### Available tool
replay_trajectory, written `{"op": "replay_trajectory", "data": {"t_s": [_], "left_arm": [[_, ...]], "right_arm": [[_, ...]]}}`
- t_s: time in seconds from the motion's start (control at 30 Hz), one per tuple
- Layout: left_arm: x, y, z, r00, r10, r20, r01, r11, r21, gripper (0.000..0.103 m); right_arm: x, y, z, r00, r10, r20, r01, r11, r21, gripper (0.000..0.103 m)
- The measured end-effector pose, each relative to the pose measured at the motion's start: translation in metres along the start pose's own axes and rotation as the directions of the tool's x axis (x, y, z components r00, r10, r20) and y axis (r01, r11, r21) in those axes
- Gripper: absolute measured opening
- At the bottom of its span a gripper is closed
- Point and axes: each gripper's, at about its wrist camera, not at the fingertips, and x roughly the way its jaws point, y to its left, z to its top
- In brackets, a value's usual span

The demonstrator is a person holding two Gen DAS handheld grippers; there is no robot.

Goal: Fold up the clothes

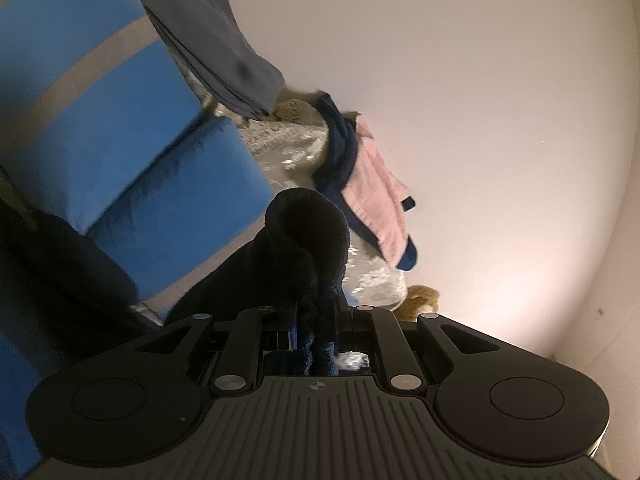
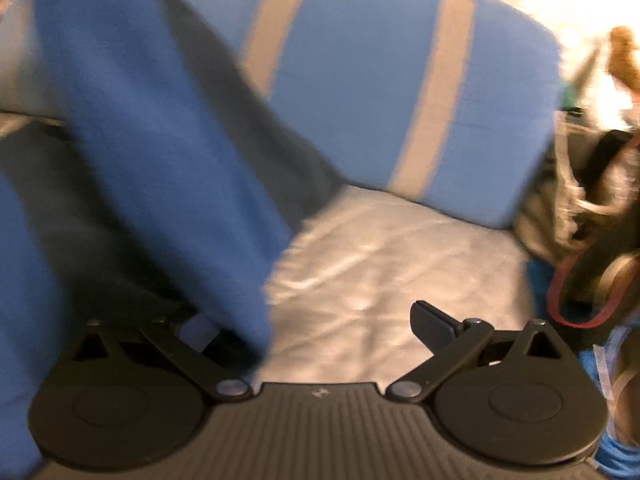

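Left gripper (image 1: 316, 320): jaws closed on a bunched fold of the blue towel (image 1: 308, 224), which rises straight ahead of the fingers. Right gripper (image 2: 316, 328): jaws spread wide, gripping nothing; towel drapes over its left finger. Towel's striped span lies across the bed (image 2: 380, 248). Beyond: two more garment piles, grey (image 1: 224, 48) and pink-navy (image 1: 372, 184).
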Motion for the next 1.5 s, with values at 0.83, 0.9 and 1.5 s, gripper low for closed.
{"op": "replay_trajectory", "data": {"t_s": [0.83, 0.9, 1.5], "left_arm": [[-0.095, 0.243, -0.043, 0.901, 0.38, -0.21, -0.355, 0.923, 0.145, 0.015], [-0.097, 0.266, -0.051, 0.892, 0.385, -0.238, -0.368, 0.923, 0.113, 0.015], [-0.109, 0.328, -0.097, 0.868, 0.422, -0.264, -0.41, 0.907, 0.099, 0.016]], "right_arm": [[0.011, -0.026, 0.013, 0.998, 0.027, -0.062, -0.015, 0.982, 0.188, 0.103], [0.011, -0.024, 0.015, 0.998, 0.029, -0.058, -0.019, 0.984, 0.175, 0.103], [-0.01, 0.01, 0.008, 0.974, 0.22, 0.049, -0.214, 0.972, -0.102, 0.008]]}}
